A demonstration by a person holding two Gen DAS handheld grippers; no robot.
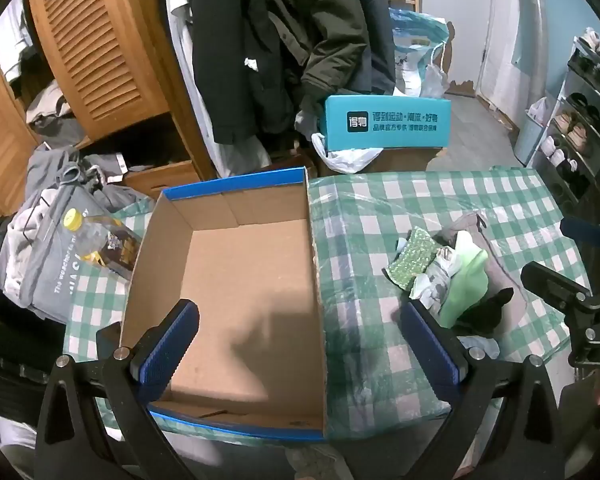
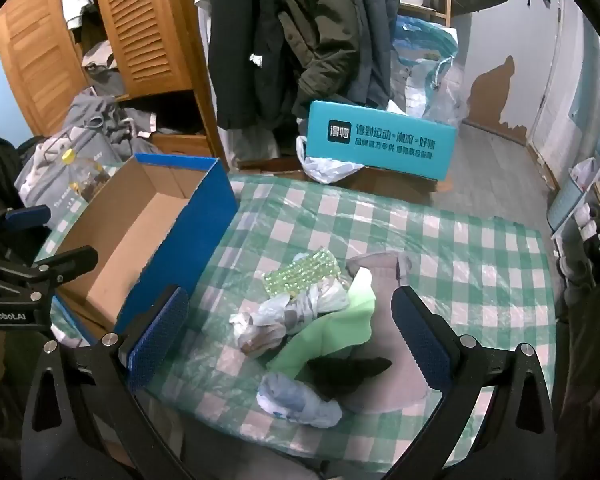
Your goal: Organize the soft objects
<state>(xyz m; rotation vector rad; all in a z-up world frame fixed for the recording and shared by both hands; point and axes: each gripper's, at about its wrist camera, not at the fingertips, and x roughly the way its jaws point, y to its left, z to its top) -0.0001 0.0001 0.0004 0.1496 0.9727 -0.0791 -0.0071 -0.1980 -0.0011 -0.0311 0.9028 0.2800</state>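
Observation:
An empty blue cardboard box [image 1: 236, 280] stands open on the checked tablecloth; it also shows in the right wrist view [image 2: 140, 232]. To its right lies a heap of soft things: a light green cloth [image 2: 332, 332], a green bubble-wrap piece [image 2: 300, 272], a crumpled grey-white bag [image 2: 284, 316], a black cloth [image 2: 352, 368], a pale blue bag [image 2: 300, 400] and a grey cloth [image 2: 380, 264]. The heap shows in the left wrist view [image 1: 460, 276]. My left gripper [image 1: 300, 344] is open over the box. My right gripper [image 2: 288, 336] is open, just above the heap.
A clear bottle with a yellow cap [image 1: 96, 240] and a grey bag [image 1: 48, 256] sit left of the box. A teal shoe box [image 1: 388, 124] stands behind the table. Hanging coats [image 1: 268, 40], a wooden wardrobe [image 1: 100, 48] and a shoe rack [image 1: 580, 120] surround the table.

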